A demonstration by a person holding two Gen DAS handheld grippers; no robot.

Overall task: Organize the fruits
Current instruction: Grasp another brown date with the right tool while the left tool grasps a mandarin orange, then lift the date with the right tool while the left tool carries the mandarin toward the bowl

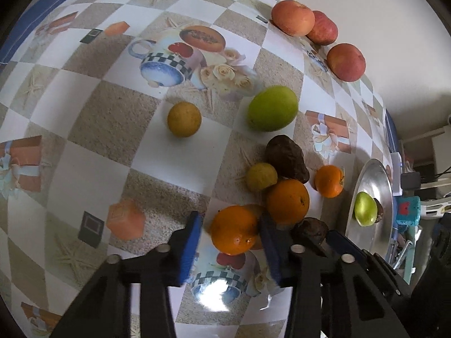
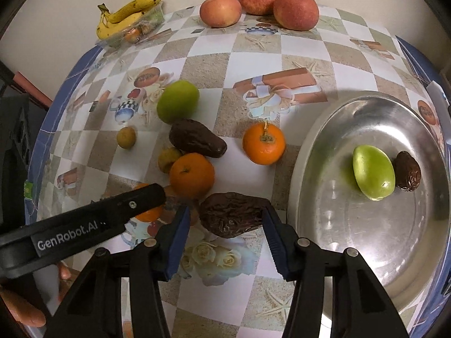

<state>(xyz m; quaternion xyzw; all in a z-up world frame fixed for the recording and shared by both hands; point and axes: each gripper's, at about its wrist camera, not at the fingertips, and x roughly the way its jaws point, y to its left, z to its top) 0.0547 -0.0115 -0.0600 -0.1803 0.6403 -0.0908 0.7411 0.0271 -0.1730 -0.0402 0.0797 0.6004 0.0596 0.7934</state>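
The surface [image 2: 352, 76] carries loose fruit, while the steel tray [image 2: 324, 152] at its right already holds a green fruit [image 2: 372, 175] and a dark one [image 2: 408, 171], so it seems the collecting place. The right gripper [image 2: 225, 219] has its jaws spread around a wrinkled dark fruit [image 2: 229, 217], the right pad touching it, probably to carry it there; the left gripper [image 1: 231, 232] likewise brackets an orange [image 1: 235, 229], jaws open, not yet pinching.

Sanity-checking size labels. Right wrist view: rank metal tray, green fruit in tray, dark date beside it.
1. metal tray, far the largest.
2. green fruit.
3. dark date, touching the fruit, clearly smaller. Similar depth, so ranking holds.
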